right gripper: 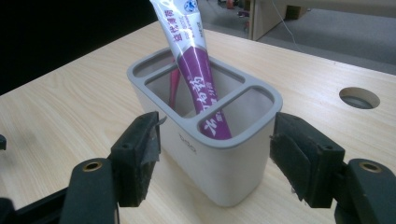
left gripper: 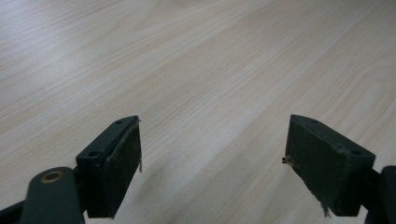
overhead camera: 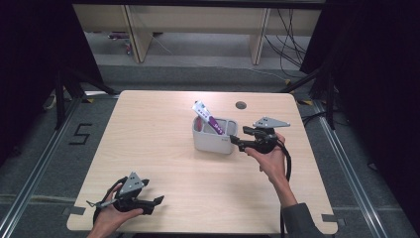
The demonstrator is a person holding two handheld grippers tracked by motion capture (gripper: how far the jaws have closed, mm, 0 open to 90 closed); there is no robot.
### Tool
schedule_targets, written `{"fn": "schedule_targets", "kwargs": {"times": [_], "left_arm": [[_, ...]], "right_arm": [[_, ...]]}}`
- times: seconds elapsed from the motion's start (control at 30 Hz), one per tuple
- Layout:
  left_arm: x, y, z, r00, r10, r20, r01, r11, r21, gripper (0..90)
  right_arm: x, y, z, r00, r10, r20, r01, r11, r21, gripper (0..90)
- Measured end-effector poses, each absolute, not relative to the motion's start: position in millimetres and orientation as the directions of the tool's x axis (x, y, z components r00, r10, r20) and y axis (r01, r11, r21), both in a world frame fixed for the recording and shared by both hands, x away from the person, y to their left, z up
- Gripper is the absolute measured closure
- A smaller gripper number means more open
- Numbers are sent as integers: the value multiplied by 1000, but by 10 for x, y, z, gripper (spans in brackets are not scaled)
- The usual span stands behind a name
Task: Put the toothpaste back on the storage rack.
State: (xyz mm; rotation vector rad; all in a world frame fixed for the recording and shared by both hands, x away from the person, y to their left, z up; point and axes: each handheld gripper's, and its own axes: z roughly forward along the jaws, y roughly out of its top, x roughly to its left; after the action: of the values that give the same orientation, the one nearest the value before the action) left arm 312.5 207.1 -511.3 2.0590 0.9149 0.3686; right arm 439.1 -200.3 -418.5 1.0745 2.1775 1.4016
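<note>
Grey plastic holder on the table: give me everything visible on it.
The grey plastic holder is a rounded oblong tub, matt, with a rim split into compartments by cross bars. It stands upright on the pale wooden table, right of centre. A purple-and-white tube leans in it, resting against the rim. The right gripper straddles one end, open, pads apart from the walls.

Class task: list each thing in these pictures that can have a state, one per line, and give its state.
Toothpaste tube: leaning in the holder.
Grey holder: upright on the table.
Left hand-held gripper: open, nothing between its jaws.
Right hand-held gripper: open, jaws either side of the holder, not pressing it.
</note>
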Motion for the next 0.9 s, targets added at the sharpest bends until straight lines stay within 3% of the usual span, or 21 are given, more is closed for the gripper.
{"fn": "schedule_targets", "kwargs": {"times": [0.9], "left_arm": [[3123, 2089, -5101, 699, 713, -44, 471, -414, 779, 182]], "right_arm": [[4196, -2219, -4278, -629, 763, 148, 459, 212, 863, 303]]}}
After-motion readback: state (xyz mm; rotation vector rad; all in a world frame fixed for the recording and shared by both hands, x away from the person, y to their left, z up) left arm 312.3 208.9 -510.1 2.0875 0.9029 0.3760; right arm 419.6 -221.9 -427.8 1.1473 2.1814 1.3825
